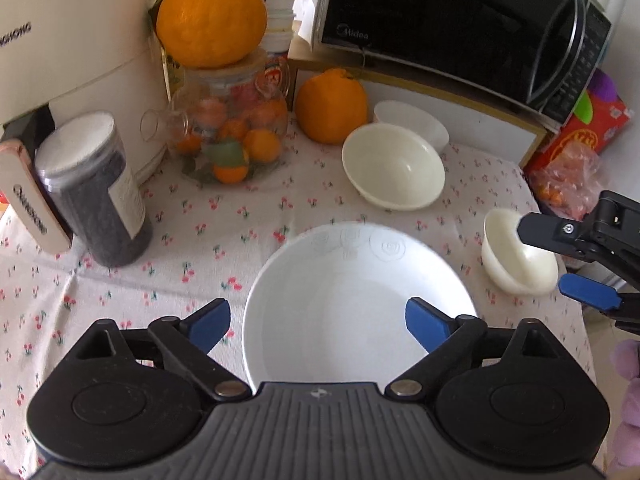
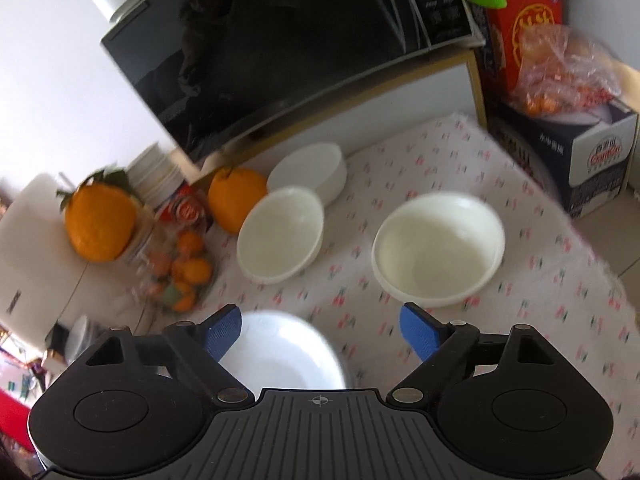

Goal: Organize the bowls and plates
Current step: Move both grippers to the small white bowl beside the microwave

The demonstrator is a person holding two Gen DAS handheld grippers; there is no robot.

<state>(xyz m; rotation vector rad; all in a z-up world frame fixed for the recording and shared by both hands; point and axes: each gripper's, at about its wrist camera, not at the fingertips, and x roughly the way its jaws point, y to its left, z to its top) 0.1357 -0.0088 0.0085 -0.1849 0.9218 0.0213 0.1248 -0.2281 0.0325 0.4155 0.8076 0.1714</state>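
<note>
A large white bowl (image 1: pixel 352 300) sits on the floral cloth right in front of my open left gripper (image 1: pixel 318 326); its rim lies between the blue pads and nothing is held. A cream bowl (image 1: pixel 394 166) stands further back, with a white dish (image 1: pixel 414 122) behind it. A small cream bowl (image 1: pixel 516 254) sits at the right, where my right gripper (image 1: pixel 560 260) hovers open beside it. In the right wrist view my right gripper (image 2: pixel 320 332) is open and empty, the small cream bowl (image 2: pixel 438 248) ahead, the cream bowl (image 2: pixel 280 234) and white dish (image 2: pixel 308 172) at left, the large white bowl (image 2: pixel 280 356) below.
A microwave (image 1: pixel 460 24) stands on a shelf at the back. A glass jar of oranges (image 1: pixel 228 128) with a large orange (image 1: pixel 210 12) on top, another orange (image 1: pixel 330 106) and a dark canister (image 1: pixel 94 188) crowd the left. A red box (image 1: pixel 592 120) and bagged fruit (image 1: pixel 568 180) sit at right.
</note>
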